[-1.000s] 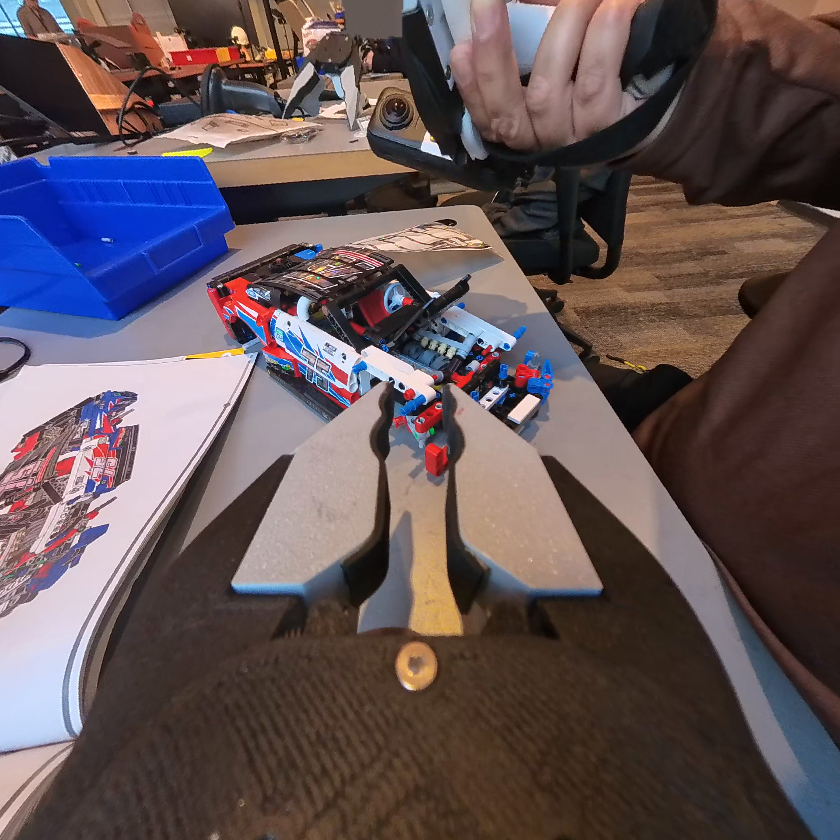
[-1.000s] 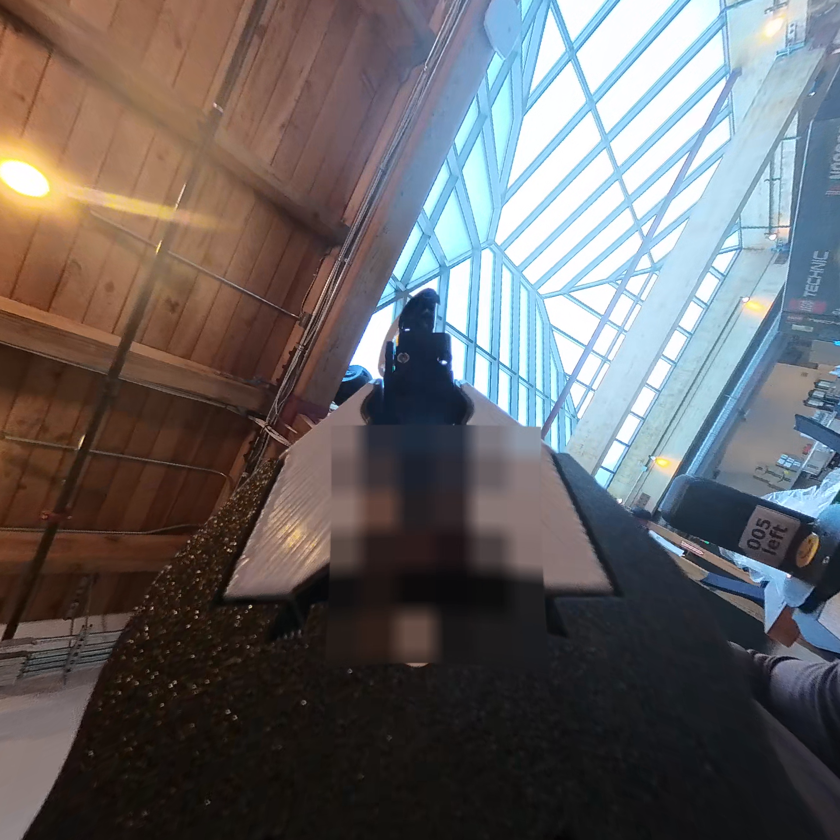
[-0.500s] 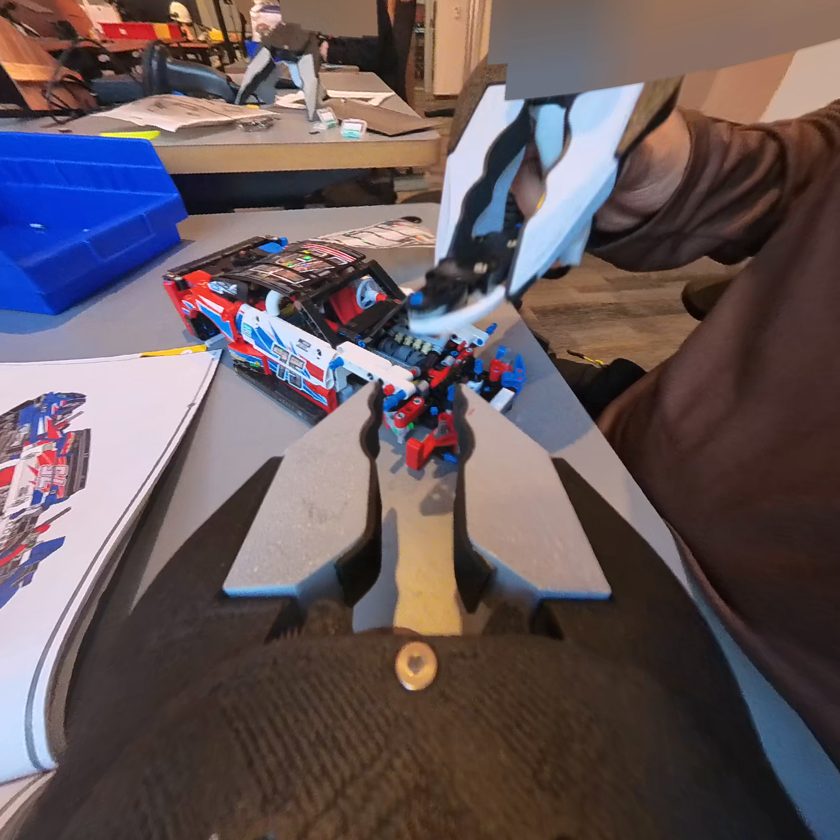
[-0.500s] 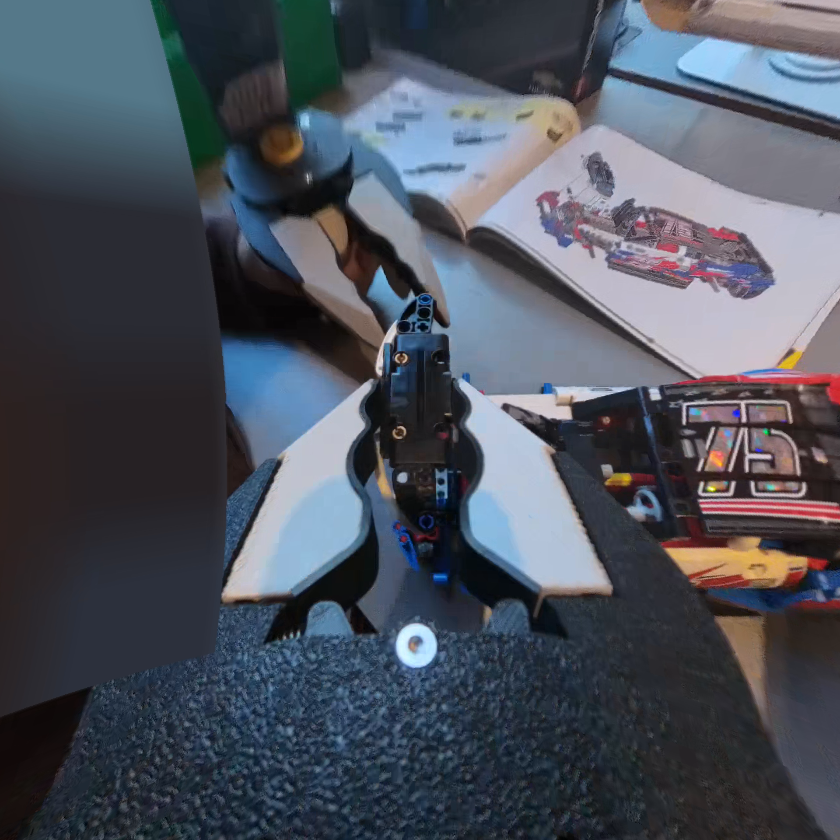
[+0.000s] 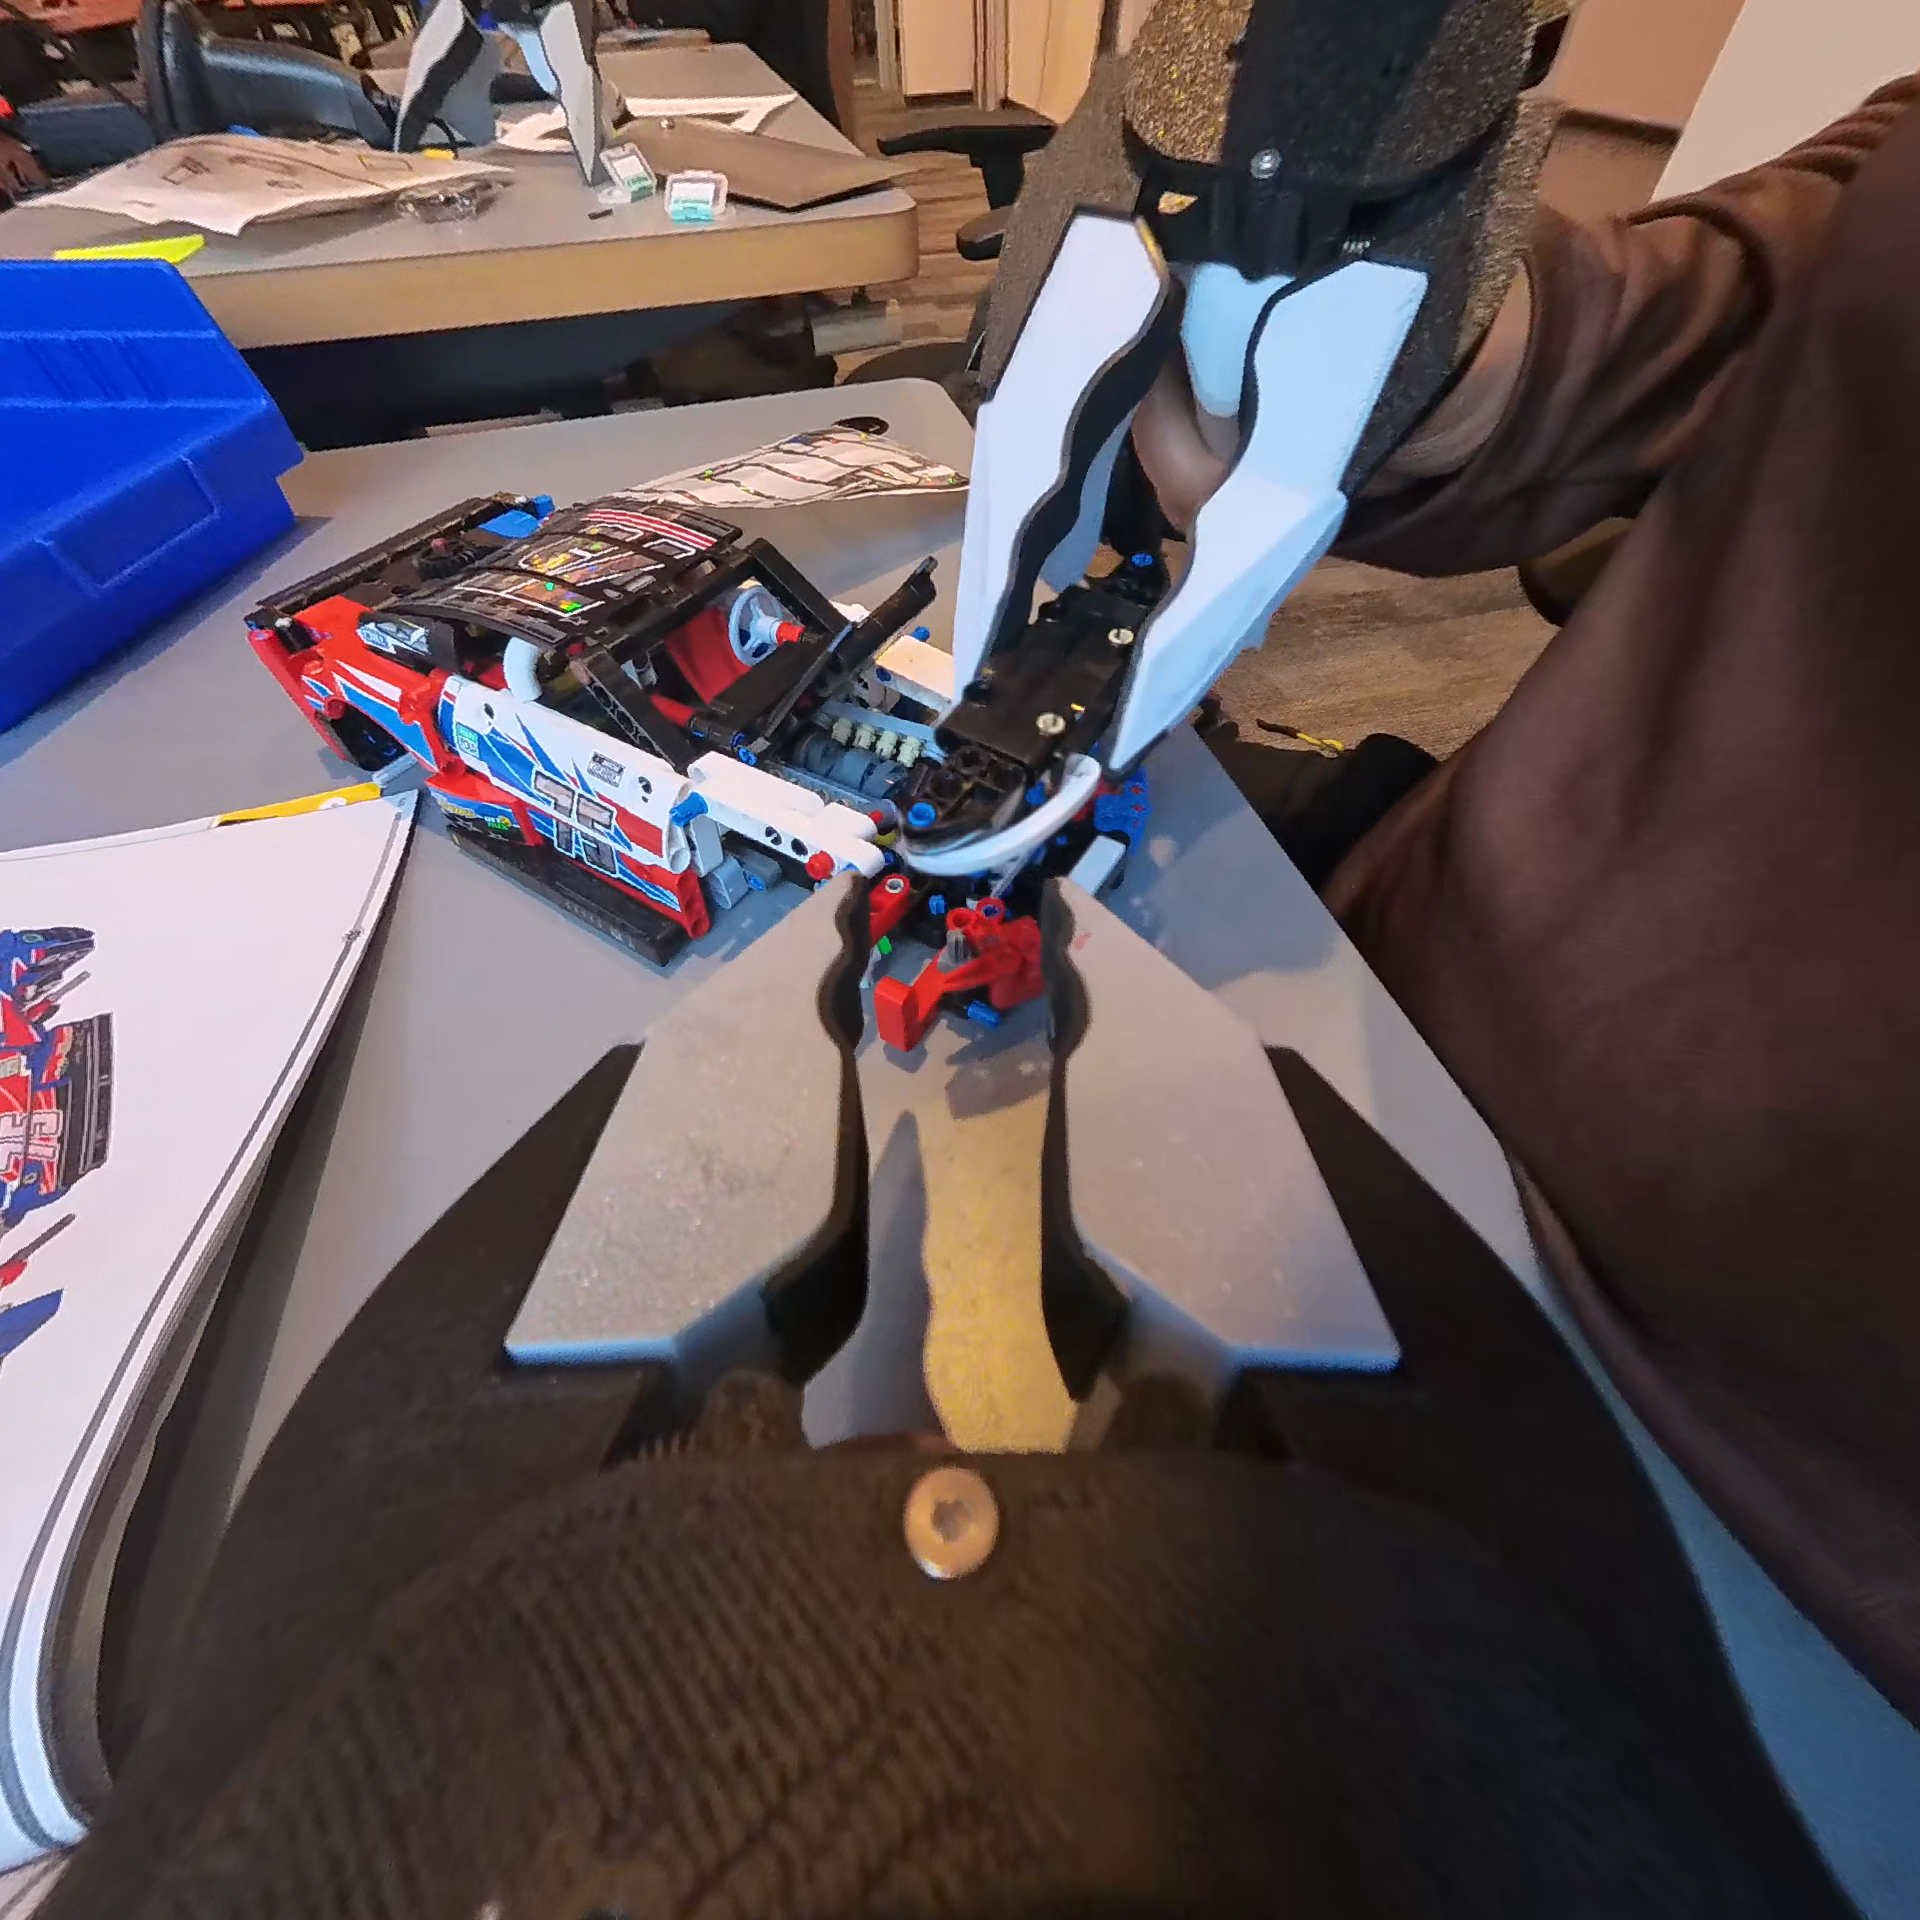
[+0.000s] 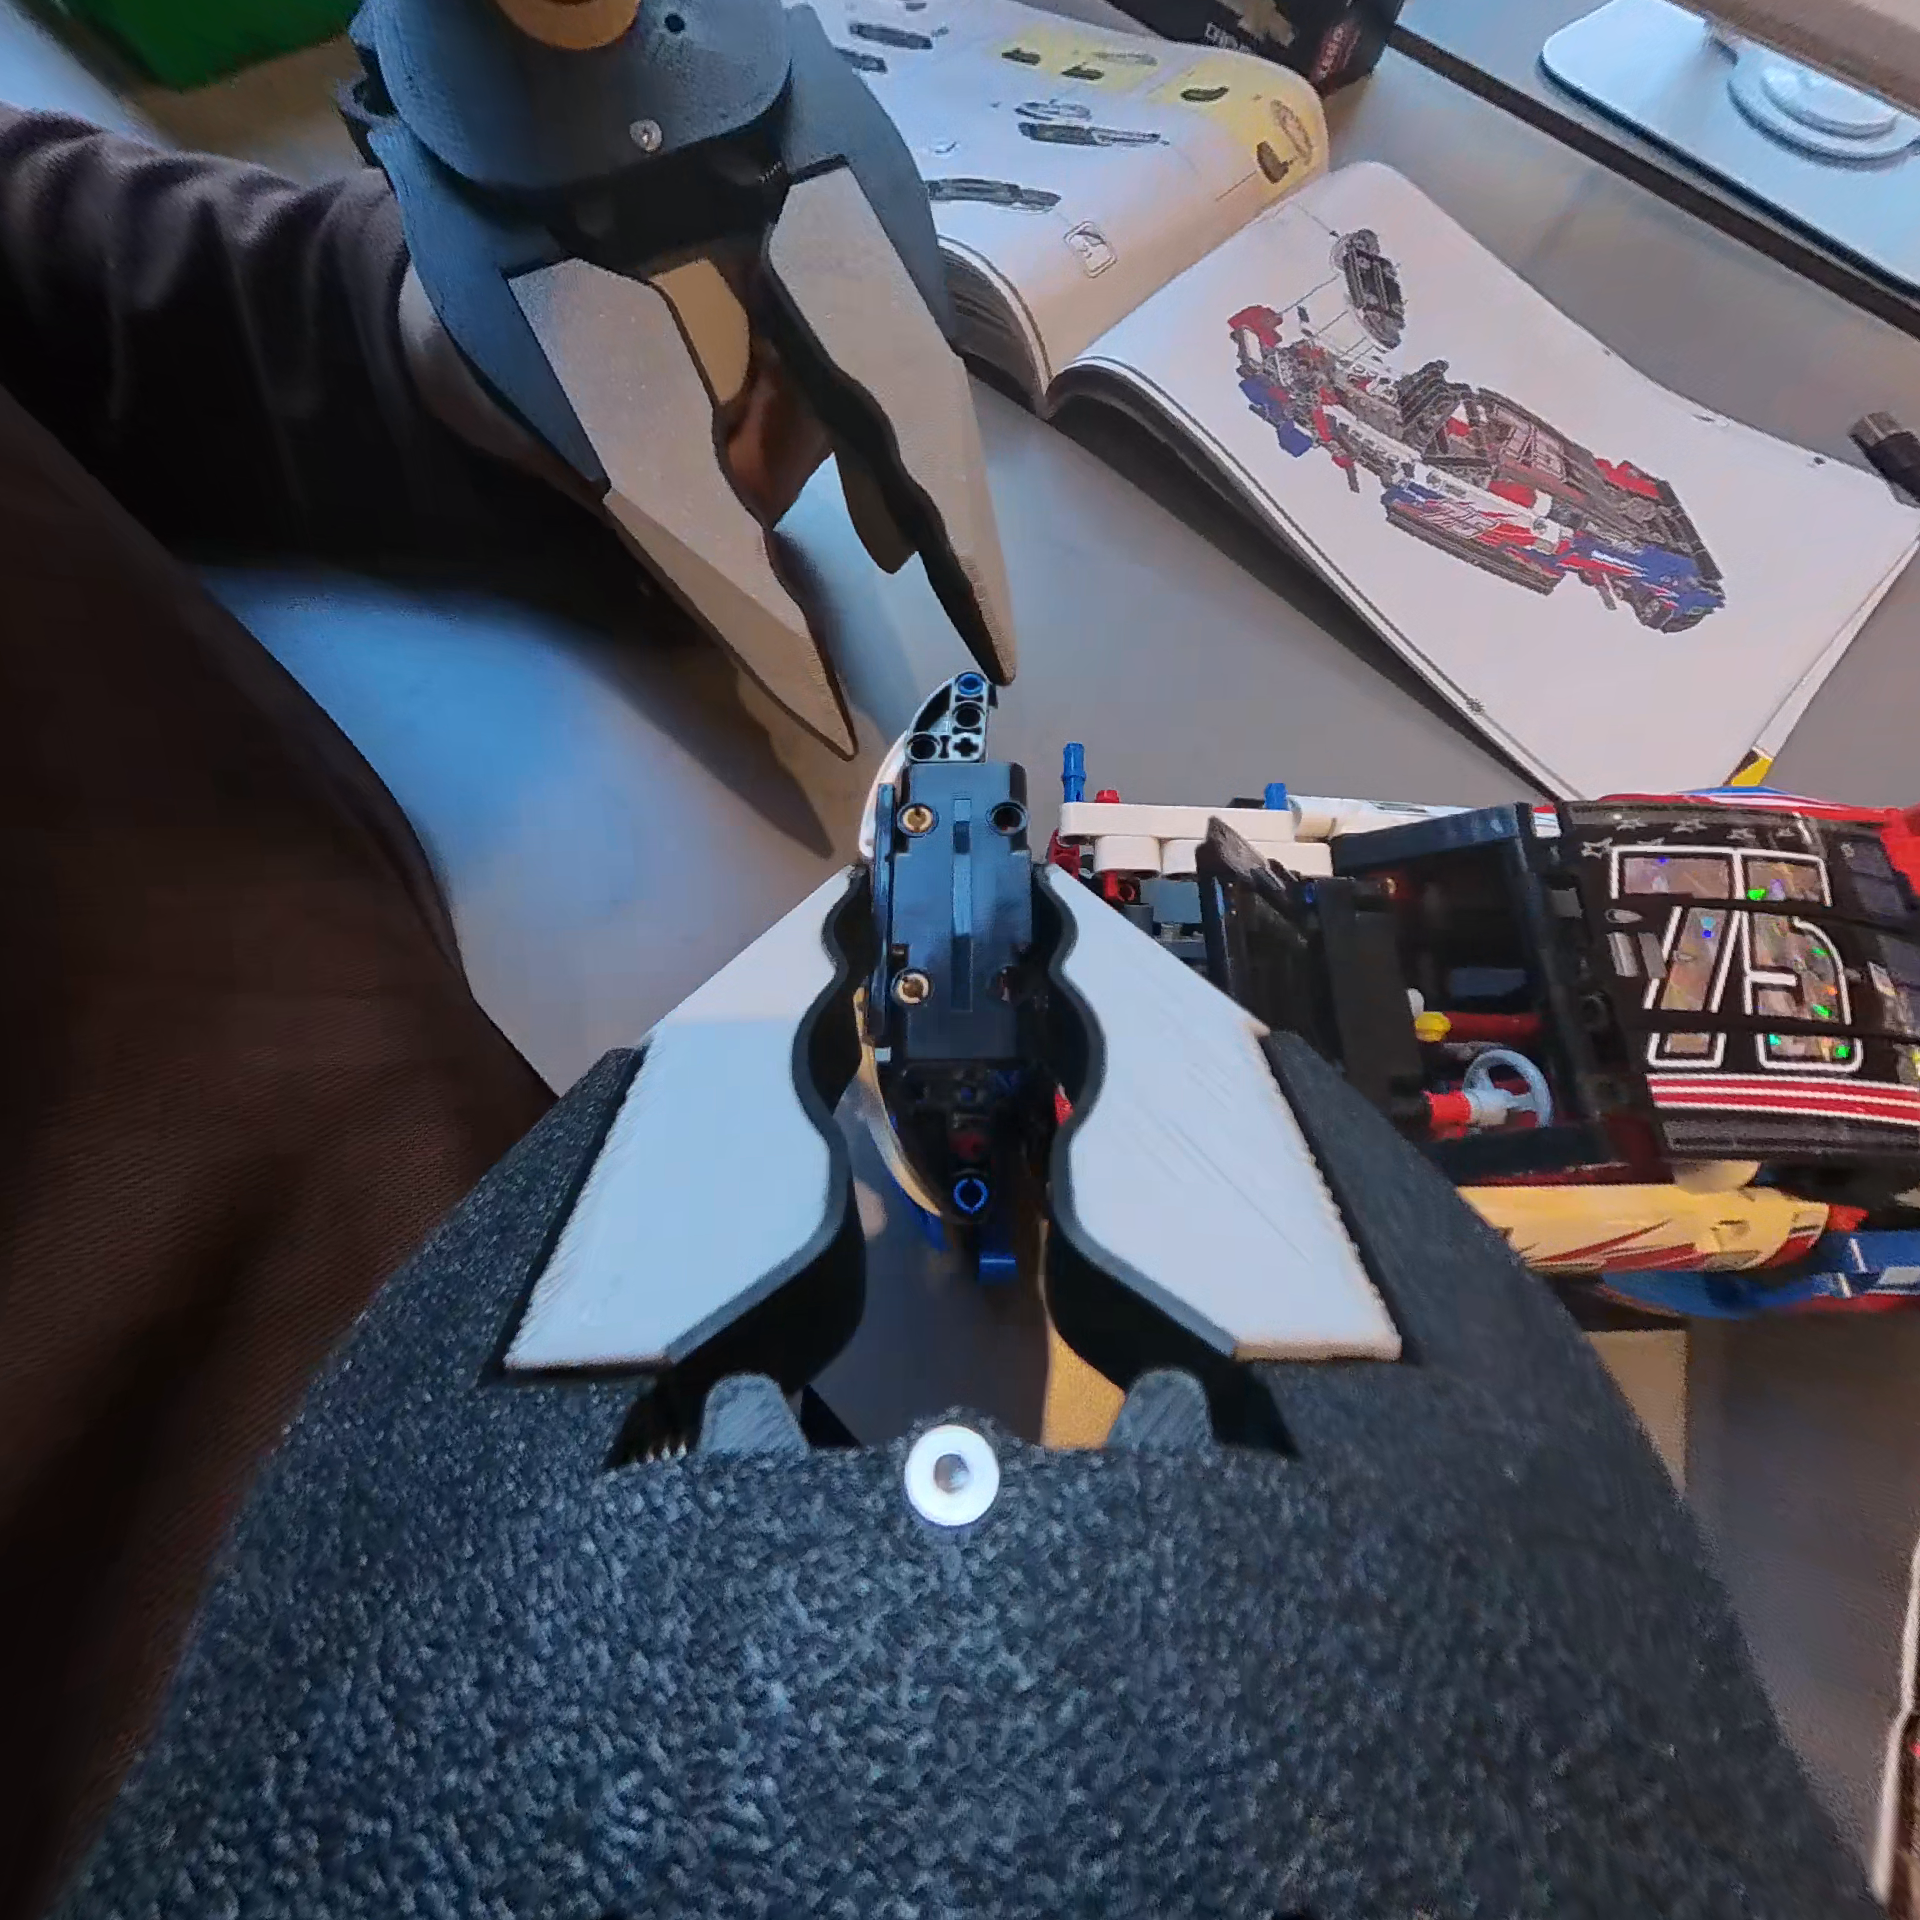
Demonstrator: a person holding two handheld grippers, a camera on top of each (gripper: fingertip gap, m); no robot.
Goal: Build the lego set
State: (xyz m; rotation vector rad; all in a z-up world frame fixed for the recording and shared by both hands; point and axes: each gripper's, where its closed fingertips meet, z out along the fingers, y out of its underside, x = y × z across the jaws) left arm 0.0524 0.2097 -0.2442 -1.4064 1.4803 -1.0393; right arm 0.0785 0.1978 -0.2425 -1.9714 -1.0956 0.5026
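Observation:
A red, white and blue lego race car [image 5: 561,686] stands on the grey table [image 5: 499,997]; it also shows in the right wrist view [image 6: 1558,987]. My right gripper [image 6: 951,883] is shut on a black lego sub-assembly [image 6: 961,914] with a white curved strip. It holds it just above the car's open front end, as the left wrist view [image 5: 1044,732] shows. My left gripper [image 5: 956,914] is open and empty, low over the table. Its tips flank a red lego part [image 5: 956,977] at the car's front. In the right wrist view the left gripper [image 6: 925,712] sits just beyond the held sub-assembly.
An open instruction booklet [image 5: 156,1039] lies left of the car, also in the right wrist view [image 6: 1507,468]. A blue bin [image 5: 104,468] stands at the far left, a sticker sheet [image 5: 810,478] behind the car. A brown sleeve [image 5: 1662,935] fills the right side. Left and right tips are no more than a few centimetres apart.
My right gripper swung down from pointing at the ceiling and brought the black sub-assembly to the car's front. My left gripper edged closer to the car's front.

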